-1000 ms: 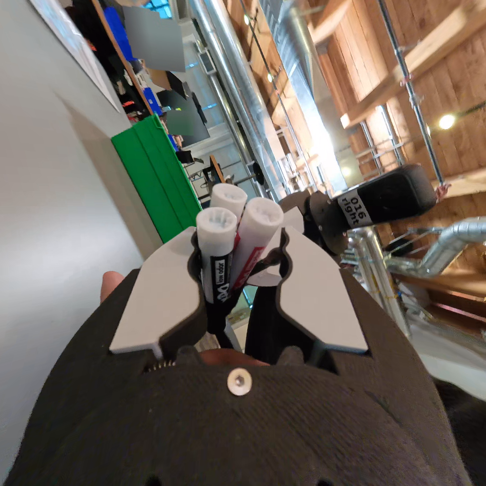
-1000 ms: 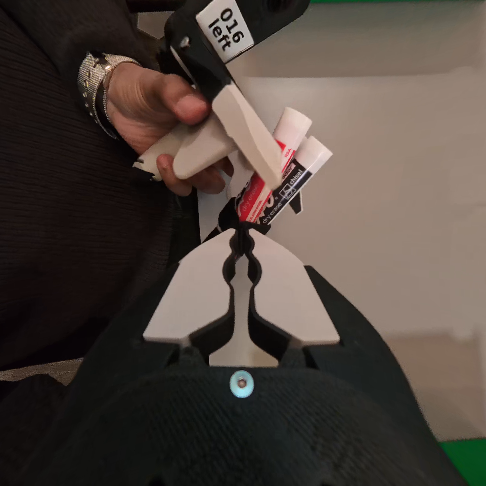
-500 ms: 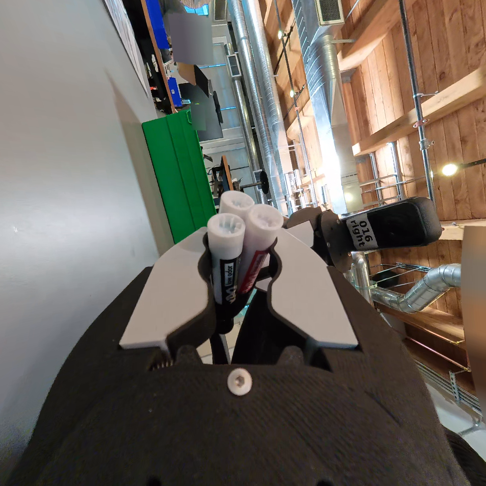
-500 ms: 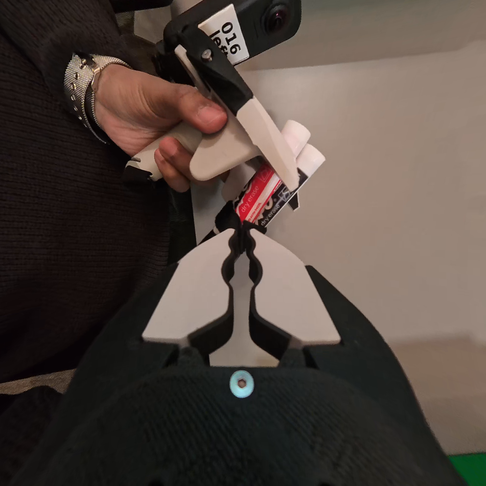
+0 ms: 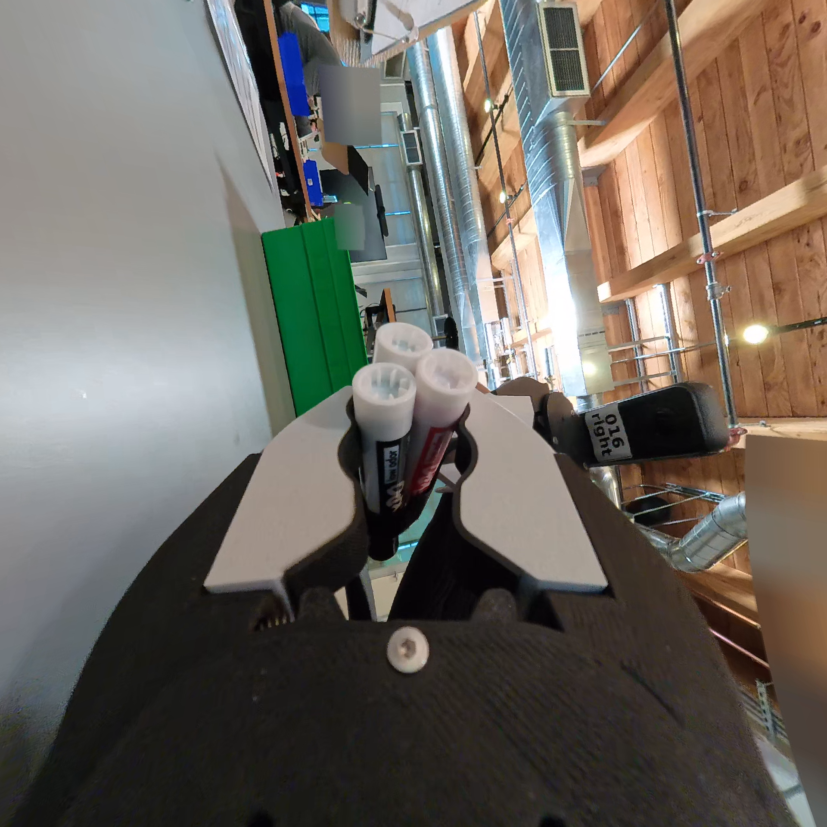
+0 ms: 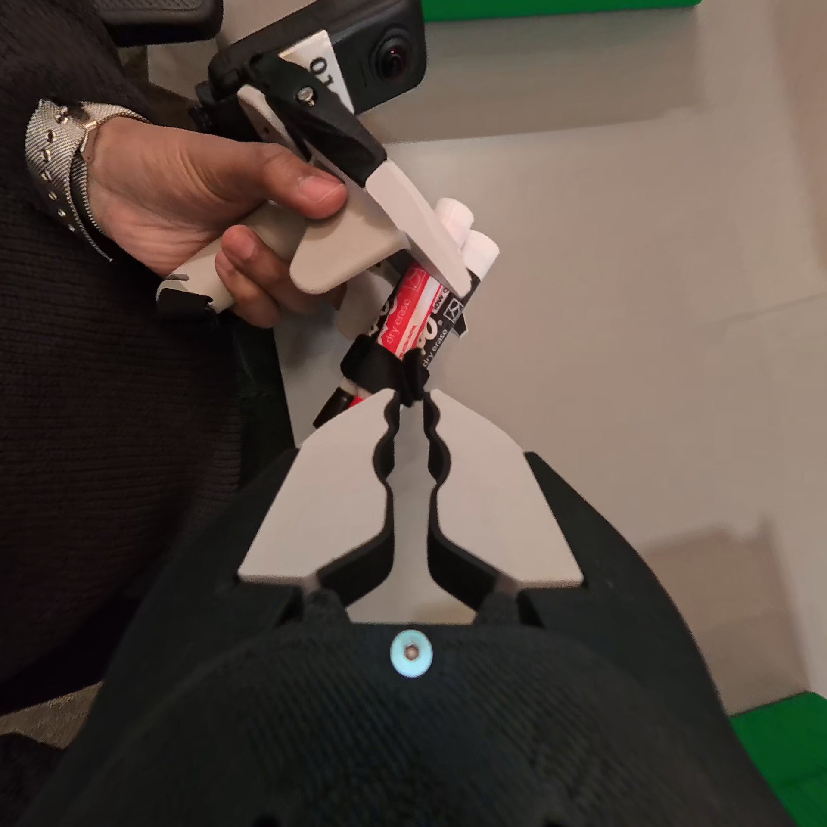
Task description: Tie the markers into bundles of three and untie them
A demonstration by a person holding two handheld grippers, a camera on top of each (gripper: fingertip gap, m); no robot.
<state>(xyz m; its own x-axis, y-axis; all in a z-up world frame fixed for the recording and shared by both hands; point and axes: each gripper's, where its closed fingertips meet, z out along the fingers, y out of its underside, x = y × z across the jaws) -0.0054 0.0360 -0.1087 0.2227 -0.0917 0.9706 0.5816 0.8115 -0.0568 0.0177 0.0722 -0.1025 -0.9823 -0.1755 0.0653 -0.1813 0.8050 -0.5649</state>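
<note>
Gripping 3 markers (band right-view only)

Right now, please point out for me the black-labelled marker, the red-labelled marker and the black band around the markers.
black-labelled marker (image 5: 385, 441): left wrist view, on its barrel below the white end.
red-labelled marker (image 5: 436, 441): left wrist view, on its barrel.
black band (image 6: 380, 364): right wrist view, on the strap around the bundle.

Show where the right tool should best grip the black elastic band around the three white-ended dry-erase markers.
Grip the small knob of the black elastic band that juts sideways from the three white-ended dry-erase markers, away from the left tool. Come from the side the knob faces, fingertips straddling it, as the right tool does. The rest of the band lies tight on the barrels.
</note>
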